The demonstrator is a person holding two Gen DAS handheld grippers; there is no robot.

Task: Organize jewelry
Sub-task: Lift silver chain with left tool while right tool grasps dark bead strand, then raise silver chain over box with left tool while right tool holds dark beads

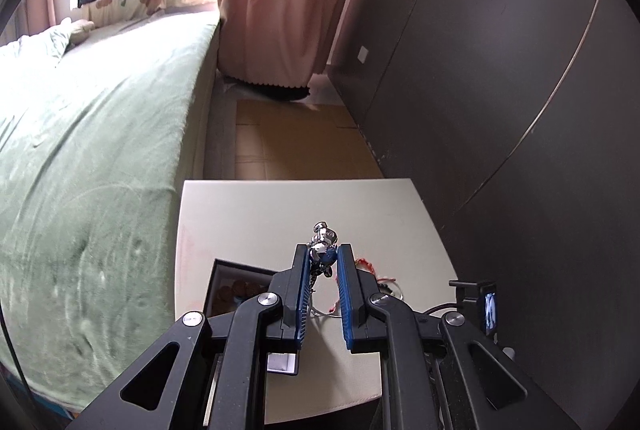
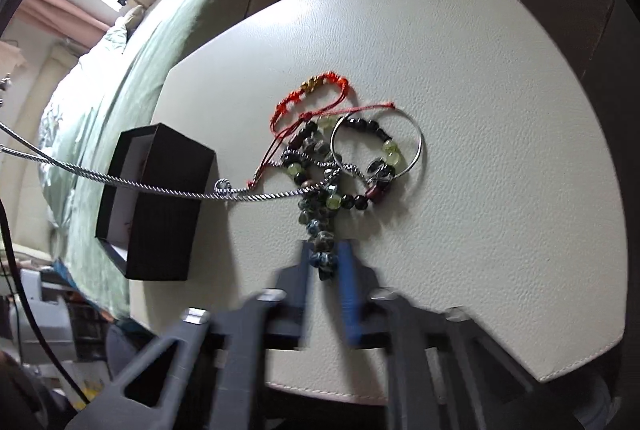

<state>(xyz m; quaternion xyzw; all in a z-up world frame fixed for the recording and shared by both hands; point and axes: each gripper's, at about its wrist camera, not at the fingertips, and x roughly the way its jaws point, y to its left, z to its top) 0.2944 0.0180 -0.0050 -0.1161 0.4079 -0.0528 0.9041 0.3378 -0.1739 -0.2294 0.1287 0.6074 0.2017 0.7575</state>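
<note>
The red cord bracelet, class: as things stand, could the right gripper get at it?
Probably not yet: the right gripper is shut on a dark bead strand, and tangled beads lie between it and the red cord bracelet.

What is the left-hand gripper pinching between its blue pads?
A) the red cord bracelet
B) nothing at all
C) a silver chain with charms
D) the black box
C: in the left wrist view the left gripper is closed on the charm end of the silver chain. The chain stretches out taut over the black box, while the red cord bracelet lies on the table.
</note>
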